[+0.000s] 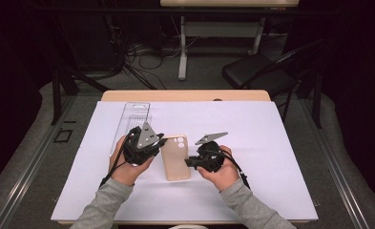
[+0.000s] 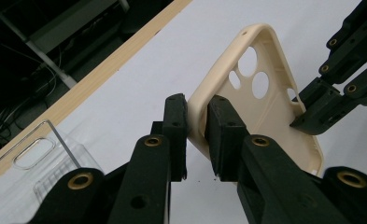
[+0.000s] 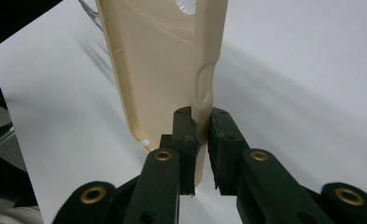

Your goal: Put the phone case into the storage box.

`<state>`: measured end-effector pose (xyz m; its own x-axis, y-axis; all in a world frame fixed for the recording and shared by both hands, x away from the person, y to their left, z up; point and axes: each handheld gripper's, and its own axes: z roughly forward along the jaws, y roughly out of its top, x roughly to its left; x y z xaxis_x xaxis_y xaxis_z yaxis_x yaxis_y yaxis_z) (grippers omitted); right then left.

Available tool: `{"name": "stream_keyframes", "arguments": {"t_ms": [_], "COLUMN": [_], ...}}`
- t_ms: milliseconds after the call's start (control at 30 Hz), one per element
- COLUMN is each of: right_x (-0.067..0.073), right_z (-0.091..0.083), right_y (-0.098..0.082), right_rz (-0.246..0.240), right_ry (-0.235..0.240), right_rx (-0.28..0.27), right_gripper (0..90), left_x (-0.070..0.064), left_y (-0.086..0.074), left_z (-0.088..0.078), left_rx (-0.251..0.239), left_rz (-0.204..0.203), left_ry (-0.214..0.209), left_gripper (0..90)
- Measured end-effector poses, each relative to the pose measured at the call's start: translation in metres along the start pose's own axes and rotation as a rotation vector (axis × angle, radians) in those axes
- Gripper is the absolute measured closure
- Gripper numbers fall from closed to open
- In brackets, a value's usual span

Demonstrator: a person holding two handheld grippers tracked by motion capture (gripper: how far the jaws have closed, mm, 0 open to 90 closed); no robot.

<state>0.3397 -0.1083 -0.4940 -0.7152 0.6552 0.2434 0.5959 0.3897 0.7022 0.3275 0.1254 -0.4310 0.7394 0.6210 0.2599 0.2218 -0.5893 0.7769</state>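
Left tool [image 2: 196, 135] pinches one long side wall of the beige phone case [image 1: 176, 157]; right tool [image 3: 201, 144] pinches the opposite wall nearer the bottom end. Case sits between both tools just above the table [image 1: 271, 143], long axis running away from the person, camera cutouts far. Clear tray [image 1: 130, 125] beyond left tool.

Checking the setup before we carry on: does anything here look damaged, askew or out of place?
Nothing stands out. The beige phone case looks intact, with the left gripper and right gripper each clamped on a side wall. The clear plastic package lies flat on the table.
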Motion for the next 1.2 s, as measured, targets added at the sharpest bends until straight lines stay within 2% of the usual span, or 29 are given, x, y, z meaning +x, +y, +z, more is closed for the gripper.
{"name": "stream_keyframes", "arguments": {"t_ms": [333, 500, 967, 1100, 1200], "right_x": [0.0, 0.0, -0.006, -0.01, -0.013], "right_z": [0.0, -0.001, -0.005, -0.009, -0.011], "right_y": [0.0, 0.001, 0.003, 0.003, 0.004], "right_rz": [-0.005, -0.006, 0.009, 0.004, -0.004], "right_ry": [0.011, 0.017, 0.044, 0.023, 0.032], "right_rx": [-0.013, -0.024, -0.066, -0.078, -0.095], "right_gripper": [80.0, 75.1, 59.1, 55.2, 54.2], "left_x": [0.002, 0.004, 0.014, 0.017, 0.02], "left_y": [-0.001, -0.002, -0.007, -0.009, -0.01], "left_z": [0.0, 0.0, -0.002, -0.002, -0.003], "left_rx": [-0.01, -0.017, -0.034, -0.035, -0.031], "left_rz": [-0.008, -0.026, -0.067, -0.071, -0.077], "left_ry": [-0.003, -0.014, -0.005, 0.005, 0.008], "left_gripper": [79.0, 79.0, 78.9, 78.9, 78.9]}}
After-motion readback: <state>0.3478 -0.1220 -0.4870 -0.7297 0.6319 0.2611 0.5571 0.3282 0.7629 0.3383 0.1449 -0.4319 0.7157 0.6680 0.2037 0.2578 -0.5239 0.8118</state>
